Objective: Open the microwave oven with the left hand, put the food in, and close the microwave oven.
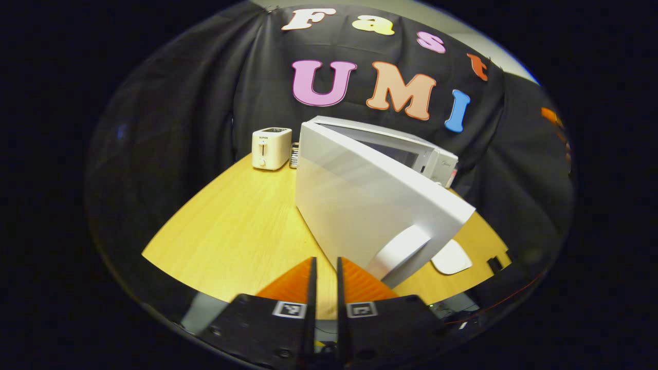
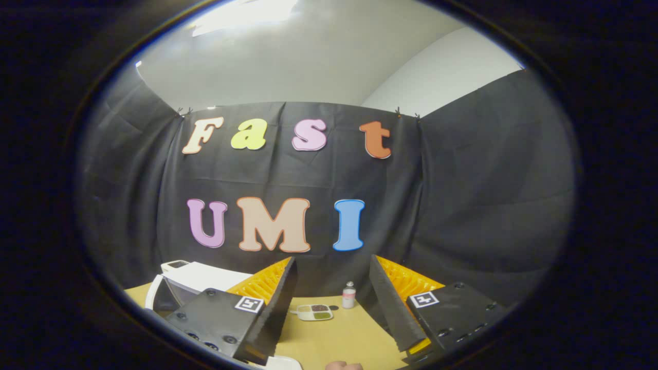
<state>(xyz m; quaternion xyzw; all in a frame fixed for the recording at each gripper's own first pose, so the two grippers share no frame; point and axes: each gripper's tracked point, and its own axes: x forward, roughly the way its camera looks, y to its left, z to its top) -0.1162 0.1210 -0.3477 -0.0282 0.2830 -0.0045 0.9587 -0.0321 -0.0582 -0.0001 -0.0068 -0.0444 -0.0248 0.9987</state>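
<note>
The white microwave [image 1: 432, 154] stands on the wooden table [image 1: 236, 231] with its door [image 1: 360, 205] swung partly open toward me. The door's white handle [image 1: 401, 252] is just right of my left gripper [image 1: 326, 272], whose fingers stand almost together with nothing between them. In the right gripper view the food, a small compartment tray [image 2: 313, 311], lies on the table beyond my right gripper [image 2: 334, 300], which is open and empty. The microwave [image 2: 200, 280] shows at the left there.
A white toaster [image 1: 271, 148] stands at the table's back left, beside the microwave. A flat white object [image 1: 451, 257] lies on the table under the door's edge. A small bottle [image 2: 349, 295] stands near the tray. Black cloth walls surround the table.
</note>
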